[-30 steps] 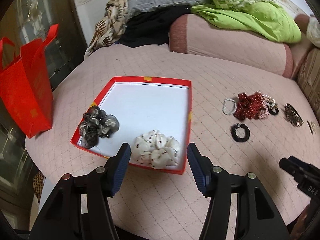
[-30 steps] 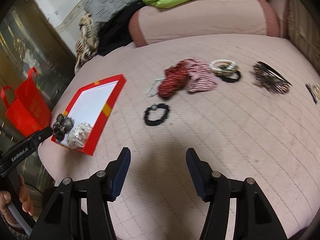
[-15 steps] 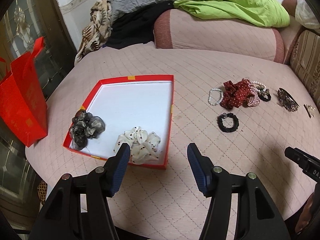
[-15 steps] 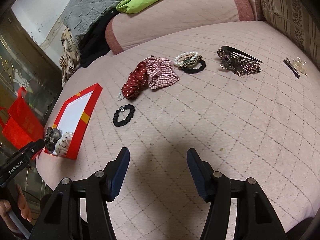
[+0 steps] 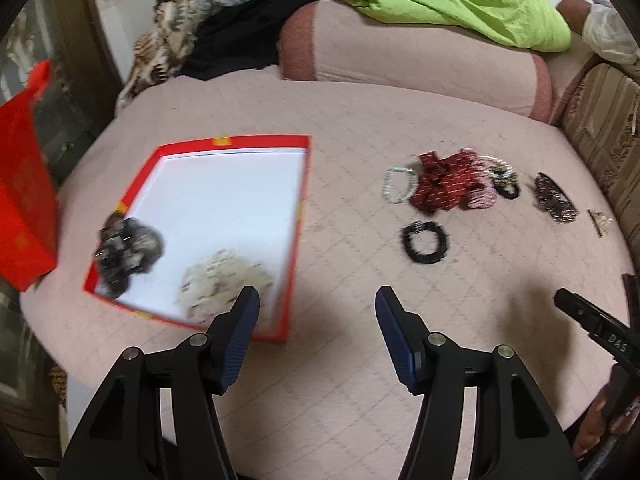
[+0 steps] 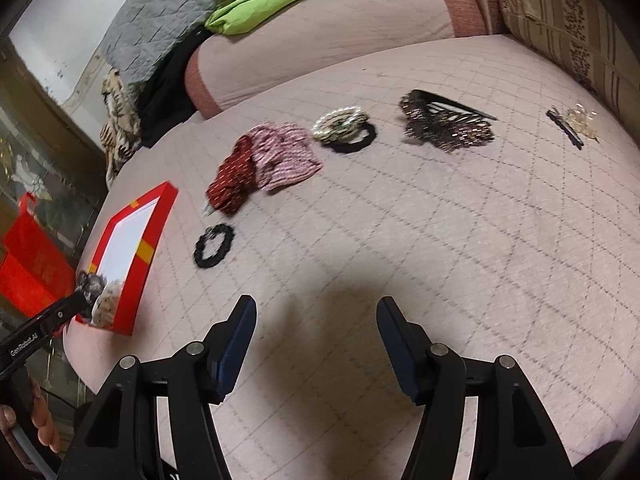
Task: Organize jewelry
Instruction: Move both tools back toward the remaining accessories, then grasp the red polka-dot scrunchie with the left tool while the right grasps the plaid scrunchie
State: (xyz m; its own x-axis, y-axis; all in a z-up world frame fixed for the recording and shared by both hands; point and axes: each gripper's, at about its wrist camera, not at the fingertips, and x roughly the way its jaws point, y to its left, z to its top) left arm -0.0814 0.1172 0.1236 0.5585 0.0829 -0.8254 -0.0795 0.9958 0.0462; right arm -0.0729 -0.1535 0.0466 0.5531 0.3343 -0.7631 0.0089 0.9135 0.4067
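Bedcover (image 6: pixel 440 240), quilted and pink, is spread under everything, and both claws are held above it with nothing in them. The box (image 5: pixel 304 184), red-rimmed and white inside, is seen ahead and left of the left claw (image 5: pixel 316 316), whose jaws are spread wide; a dark scrunchie (image 5: pixel 128 248) and a cream scrunchie (image 5: pixel 224 284) are already lodged in its near end, the cream one just beyond the left finger. The right claw (image 6: pixel 316 320) is likewise held spread, and the loose pieces are strewn ahead of it.

Largest among them, the red scrunchie (image 6: pixel 232 176) and the pink scrunchie (image 6: pixel 288 152) are found ahead and left, touching each other. The hair claw (image 6: pixel 444 124) is set ahead and right, apart from the rest. A pearl band (image 6: pixel 340 124) is laid over a black tie (image 6: pixel 356 140) straight ahead. The black band (image 6: pixel 214 246), nearest and off to the left, is probably the piece to be taken next. Farthest right, a small clip (image 6: pixel 572 126) is seen.

For a clean pick, one finger is best lowered inside the ring and one outside, so that a single strand is pinched without the cover being gathered. The band is better lifted clear before it is carried over the box rim and dropped onto bare white floor.
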